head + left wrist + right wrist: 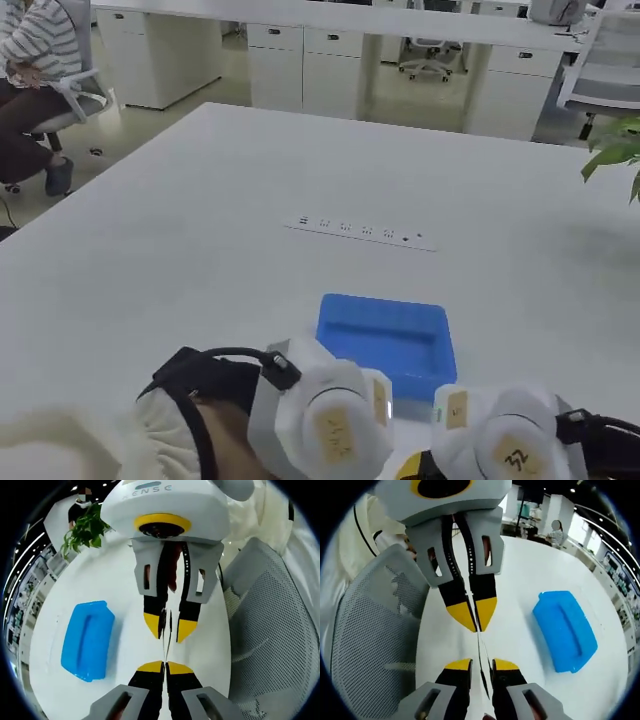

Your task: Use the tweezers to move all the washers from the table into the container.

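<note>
Left hand-held gripper [165, 666] clenched on tweezers [166, 642]. Right hand-held gripper [481, 665] faces it, jaws parted, straddling same tweezers. Blue container [385, 335] on counter [200, 220], just beyond both.

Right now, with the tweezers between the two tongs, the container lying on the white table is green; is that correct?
Not quite: the container is blue, not green, as the head view shows. The rest holds: it lies on the white table, and in the left gripper view the tweezers run between the left tongs and the right tongs.
</note>
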{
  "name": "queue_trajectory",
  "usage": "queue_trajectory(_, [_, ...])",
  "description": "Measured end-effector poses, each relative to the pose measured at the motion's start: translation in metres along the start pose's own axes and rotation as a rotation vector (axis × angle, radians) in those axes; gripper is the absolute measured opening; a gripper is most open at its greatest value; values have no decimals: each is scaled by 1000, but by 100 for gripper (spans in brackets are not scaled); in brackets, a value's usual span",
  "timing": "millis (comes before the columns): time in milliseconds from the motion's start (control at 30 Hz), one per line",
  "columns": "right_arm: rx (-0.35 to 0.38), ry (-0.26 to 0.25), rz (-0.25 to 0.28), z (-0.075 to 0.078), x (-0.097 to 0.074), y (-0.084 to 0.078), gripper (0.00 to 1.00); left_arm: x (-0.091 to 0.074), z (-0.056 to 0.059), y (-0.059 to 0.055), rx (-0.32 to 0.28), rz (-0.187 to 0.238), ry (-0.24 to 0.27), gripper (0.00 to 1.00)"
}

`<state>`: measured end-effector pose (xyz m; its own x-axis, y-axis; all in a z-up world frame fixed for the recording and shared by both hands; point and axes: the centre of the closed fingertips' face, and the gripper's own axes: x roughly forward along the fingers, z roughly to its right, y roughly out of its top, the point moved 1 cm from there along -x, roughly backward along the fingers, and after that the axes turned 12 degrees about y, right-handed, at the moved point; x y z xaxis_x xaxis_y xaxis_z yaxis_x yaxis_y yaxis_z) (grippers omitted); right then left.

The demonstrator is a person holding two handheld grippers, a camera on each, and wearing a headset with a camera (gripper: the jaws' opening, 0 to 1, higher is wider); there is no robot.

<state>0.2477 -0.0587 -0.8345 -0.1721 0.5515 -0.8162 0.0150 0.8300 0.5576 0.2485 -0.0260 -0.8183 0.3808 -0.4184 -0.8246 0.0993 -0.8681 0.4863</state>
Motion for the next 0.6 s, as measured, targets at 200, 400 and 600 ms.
queue_trajectory(200, [107,-77,63,-2,-19,-9,20,11,-3,-6,10,-9,-7,0])
queue_trajectory(400, [265,-163,195,-16,-55,-11,28,18,-5,-19,32,-58,-24,0])
queue_trajectory(600, [418,-301,357,-28,-90,-10,36,27,-2,-35,38,-136,-51,0])
